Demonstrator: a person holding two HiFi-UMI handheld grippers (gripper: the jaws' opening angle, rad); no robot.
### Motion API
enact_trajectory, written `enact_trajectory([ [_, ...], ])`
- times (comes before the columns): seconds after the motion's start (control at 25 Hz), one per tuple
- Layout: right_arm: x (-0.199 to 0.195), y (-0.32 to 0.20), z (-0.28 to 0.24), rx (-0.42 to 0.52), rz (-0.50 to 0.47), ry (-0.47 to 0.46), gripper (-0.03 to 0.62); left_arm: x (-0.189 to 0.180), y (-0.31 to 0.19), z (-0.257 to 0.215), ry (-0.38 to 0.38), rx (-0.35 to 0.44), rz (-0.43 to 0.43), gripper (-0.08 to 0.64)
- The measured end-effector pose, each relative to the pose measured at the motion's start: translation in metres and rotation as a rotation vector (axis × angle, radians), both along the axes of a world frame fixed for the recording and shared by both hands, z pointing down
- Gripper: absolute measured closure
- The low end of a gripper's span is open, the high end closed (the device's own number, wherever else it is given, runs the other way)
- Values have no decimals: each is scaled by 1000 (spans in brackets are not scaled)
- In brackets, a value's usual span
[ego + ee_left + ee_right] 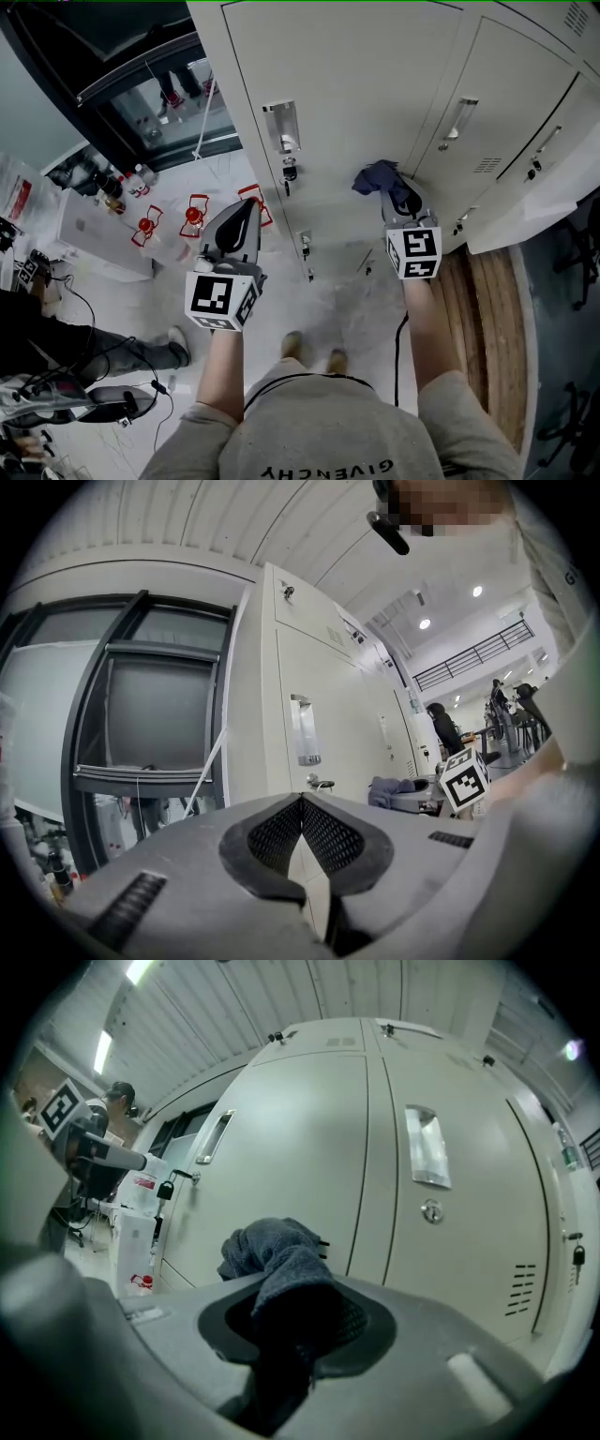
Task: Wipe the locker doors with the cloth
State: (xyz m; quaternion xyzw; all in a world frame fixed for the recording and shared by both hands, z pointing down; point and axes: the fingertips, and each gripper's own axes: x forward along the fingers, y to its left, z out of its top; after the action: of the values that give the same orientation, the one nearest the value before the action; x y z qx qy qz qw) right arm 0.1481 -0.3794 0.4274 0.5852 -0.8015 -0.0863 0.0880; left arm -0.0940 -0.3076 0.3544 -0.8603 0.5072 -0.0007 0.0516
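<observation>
Two grippers point(246, 208) point(401, 195), one dark cloth point(375, 176)

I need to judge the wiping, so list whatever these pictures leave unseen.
Contact: in the right gripper view the cloth covers where it might meet the locker door; touching or apart, cannot tell.
Tips of the tongs on the right gripper: buried under the cloth, same view.
Dirt on that door: too faint in every view.

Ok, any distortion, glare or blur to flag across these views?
Head view: sharp, evenly lit, locker doors bowed by the wide lens. Left gripper view: fisheye, black corners, ceiling lights blown out. Right gripper view: same fisheye; the cloth goes near-black between the jaws.
</observation>
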Motion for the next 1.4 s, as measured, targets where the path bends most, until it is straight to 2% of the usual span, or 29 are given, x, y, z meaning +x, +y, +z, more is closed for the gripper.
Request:
enact_trajectory([
  [0.32,26,-2,1,-8,39,-45,492,5,3,0,-10,1,-2,561],
  [0.8,38,-1,2,-35,69,-74,492,6,11,-2,-8,7,-3,561],
  [1.4,46,41,-41,75,22,-162,497,0,18,0,-16,8,-17,561],
])
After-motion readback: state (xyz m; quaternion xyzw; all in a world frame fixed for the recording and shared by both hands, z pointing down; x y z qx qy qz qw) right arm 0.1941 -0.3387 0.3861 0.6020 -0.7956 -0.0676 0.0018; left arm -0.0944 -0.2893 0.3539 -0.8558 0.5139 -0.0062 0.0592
